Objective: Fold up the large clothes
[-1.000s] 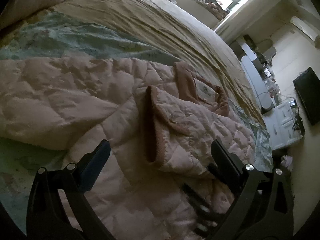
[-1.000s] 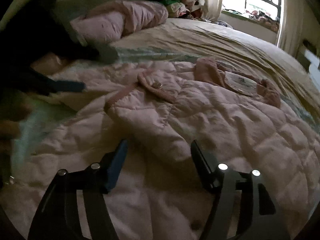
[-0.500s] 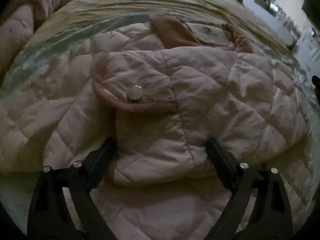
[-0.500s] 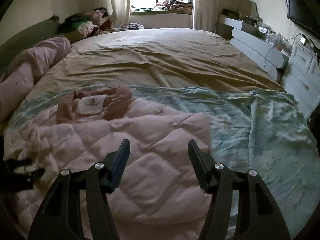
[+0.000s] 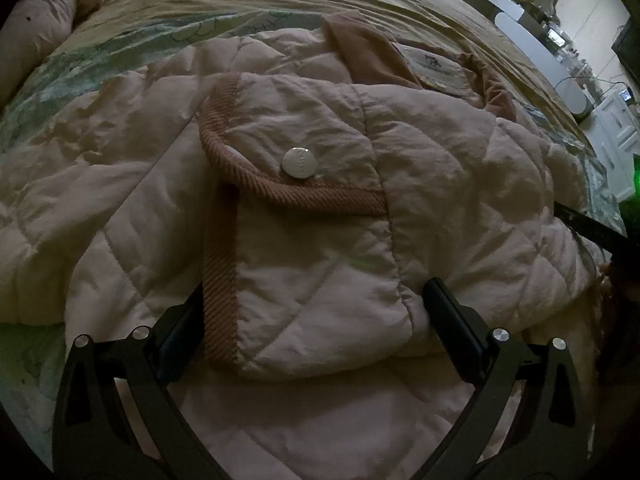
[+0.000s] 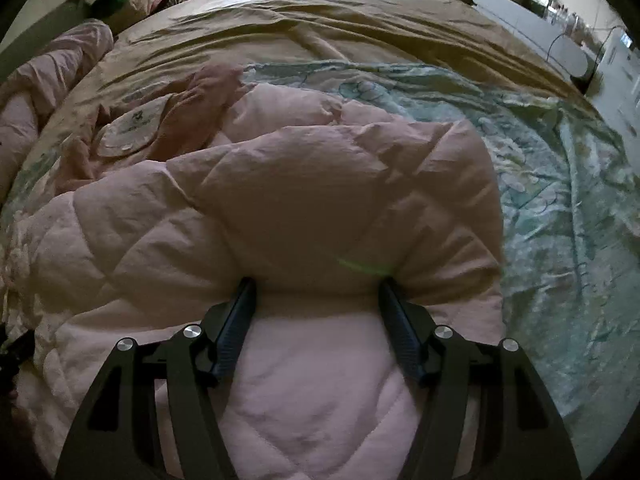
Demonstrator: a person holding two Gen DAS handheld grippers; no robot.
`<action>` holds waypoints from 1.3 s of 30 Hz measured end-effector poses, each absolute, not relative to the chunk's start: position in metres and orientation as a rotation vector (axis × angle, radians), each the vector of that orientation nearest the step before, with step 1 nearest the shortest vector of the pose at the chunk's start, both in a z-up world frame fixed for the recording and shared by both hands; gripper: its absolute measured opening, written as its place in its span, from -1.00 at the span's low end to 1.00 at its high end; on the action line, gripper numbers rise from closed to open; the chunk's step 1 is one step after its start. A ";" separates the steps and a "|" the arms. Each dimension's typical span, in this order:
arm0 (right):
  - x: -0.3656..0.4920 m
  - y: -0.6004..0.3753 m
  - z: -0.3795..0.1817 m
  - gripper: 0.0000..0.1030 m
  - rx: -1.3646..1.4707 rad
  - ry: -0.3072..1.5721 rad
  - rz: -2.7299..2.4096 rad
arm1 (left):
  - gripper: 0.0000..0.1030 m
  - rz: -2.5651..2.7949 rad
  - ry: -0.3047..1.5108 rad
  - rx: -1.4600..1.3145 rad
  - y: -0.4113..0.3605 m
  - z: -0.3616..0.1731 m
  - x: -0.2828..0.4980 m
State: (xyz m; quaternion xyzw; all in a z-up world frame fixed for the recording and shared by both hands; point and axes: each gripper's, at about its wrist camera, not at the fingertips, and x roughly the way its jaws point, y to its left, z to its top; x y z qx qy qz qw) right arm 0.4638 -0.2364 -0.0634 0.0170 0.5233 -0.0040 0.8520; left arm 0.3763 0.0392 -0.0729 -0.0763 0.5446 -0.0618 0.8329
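Step in hand: the bottom edge of a pink quilted padded jacket (image 5: pixel 440 168), spread on a bed with a tan and pale-green patterned cover (image 6: pixel 560 184), is being lined up for a grab by both tools. At the left, the left gripper (image 5: pixel 316 312) is set low over the hem corner carrying a rib-trimmed pocket flap with a round metal snap button (image 5: pixel 299 163); its fingers (image 5: pixel 448 312) are spread wide on either side of the fold, nothing pinched, so it reads as released. At the right, the right gripper (image 6: pixel 318 300) straddles the doubled hem at the jacket's other side; its jaws are opening, cloth bulges between them, no pinch is seen. Next move, as judged: both sets of fingers to be closed on the hem layers, then the edge carried up toward the brown ribbed collar (image 5: pixel 368 56). Against a second ago: the left view has been brought closer and squared onto the pocket; the right view has been swung from the jacket's middle to its right edge.
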 end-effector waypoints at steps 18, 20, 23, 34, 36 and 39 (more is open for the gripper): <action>0.386 -0.196 -0.058 0.32 -0.005 1.060 0.179 | 0.82 -0.184 1.057 -0.036 0.002 -0.059 0.352; 0.382 -0.194 -0.048 0.39 0.022 1.051 0.200 | 0.82 -0.188 1.051 -0.048 0.005 -0.051 0.346; 0.366 -0.194 -0.025 0.73 0.044 0.981 0.221 | 0.82 -0.188 1.019 -0.091 0.014 -0.034 0.335; 0.335 -0.156 0.026 0.90 0.028 0.863 0.297 | 0.82 -0.058 0.958 -0.098 0.052 0.003 0.306; 0.335 -0.147 0.031 0.90 0.028 0.852 0.312 | 0.82 -0.025 0.943 -0.098 0.065 0.006 0.298; 0.331 -0.127 0.043 0.90 0.018 0.830 0.345 | 0.82 0.003 0.934 -0.126 0.082 0.009 0.290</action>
